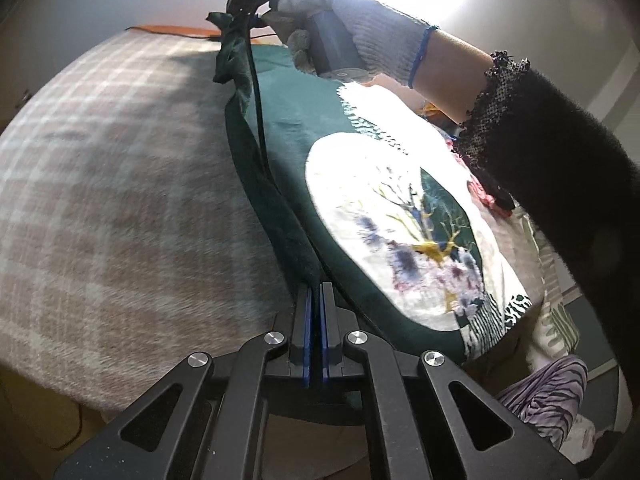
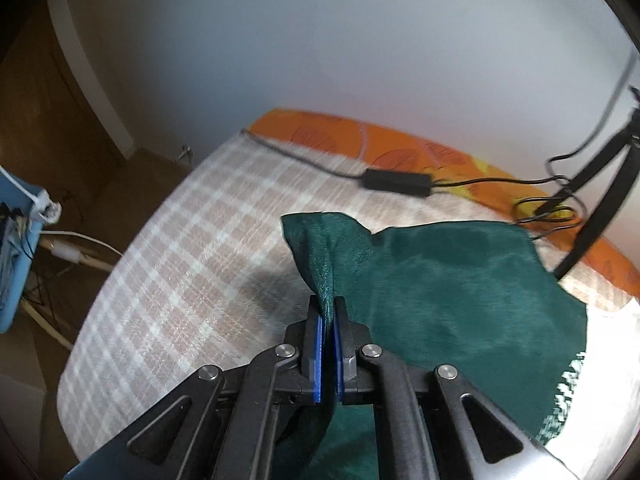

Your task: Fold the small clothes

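A dark green garment (image 1: 296, 120) with a white printed panel (image 1: 400, 232) lies on a bed with a beige checked blanket (image 1: 120, 200). My left gripper (image 1: 316, 292) is shut on the garment's left edge near me. My right gripper (image 2: 329, 312) is shut on the same green garment (image 2: 460, 280) at its far corner, and it holds that corner lifted. In the left wrist view the right gripper (image 1: 244, 20) shows at the top, held by a gloved hand (image 1: 352, 36), with green cloth hanging from it.
A black power brick with cables (image 2: 396, 180) lies on the blanket near an orange pillow edge (image 2: 400, 140). A black stand (image 2: 600, 208) rises at the right. Other striped clothes (image 1: 548, 396) lie at the bed's near right. A blue box (image 2: 16, 260) stands left of the bed.
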Available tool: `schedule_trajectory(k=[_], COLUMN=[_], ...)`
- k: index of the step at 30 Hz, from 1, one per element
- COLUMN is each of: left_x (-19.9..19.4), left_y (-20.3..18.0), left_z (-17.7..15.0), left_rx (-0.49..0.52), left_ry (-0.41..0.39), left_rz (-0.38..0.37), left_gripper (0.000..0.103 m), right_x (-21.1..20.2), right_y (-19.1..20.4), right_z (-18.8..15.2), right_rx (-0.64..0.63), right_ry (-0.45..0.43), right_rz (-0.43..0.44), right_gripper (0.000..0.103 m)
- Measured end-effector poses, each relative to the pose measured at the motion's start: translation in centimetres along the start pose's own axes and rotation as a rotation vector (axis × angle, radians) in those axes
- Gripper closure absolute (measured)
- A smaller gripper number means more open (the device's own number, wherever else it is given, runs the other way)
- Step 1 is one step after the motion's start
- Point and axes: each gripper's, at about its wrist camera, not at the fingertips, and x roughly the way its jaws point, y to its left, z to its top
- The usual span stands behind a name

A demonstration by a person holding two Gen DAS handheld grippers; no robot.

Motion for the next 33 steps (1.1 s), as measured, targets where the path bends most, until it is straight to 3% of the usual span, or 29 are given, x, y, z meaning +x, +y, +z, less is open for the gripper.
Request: schedule_trajectory(k=[7, 16, 19, 22, 31, 33], left_x=[0.9, 3.7, 4.7, 5.4, 6.8, 6.9], left_y=[-2.8, -6.5, -7.4, -8.1, -9.1, -9.1], left_z=[0.4, 0.2, 0.0, -0.3, -0.8, -0.8], left_rx=[0.055, 0.145, 0.168, 0.189, 0.222, 0.221], left_ry=[0.016, 0.079, 0.104, 0.122, 0.160, 0.162], left_rz=[-0.038, -0.055, -0.053, -0.049, -0.039, -0.038], left_gripper=[0.101, 0.101, 0.101, 0.101, 0.101, 0.101], right_x=[-4.3, -4.6, -4.2, -3.7, -2.3, -1.3], right_y=[-6.0, -15.0, -17.1, -18.6, -20.3, -20.1], right_z=[-1.3, -5.5, -6.7, -7.3, -7.4, -7.3], right_rx=[0.073, 0.269, 0.321, 0.362, 0.403, 0.397], right_ry=[-0.050, -0.061, -0.052, -0.031, 0.046, 0.079], right_rz=[0.032, 0.100, 0.098, 0.113, 0.047, -0.018], right_gripper=[0.101, 0.100, 0.091, 0.054, 0.038, 0.038])
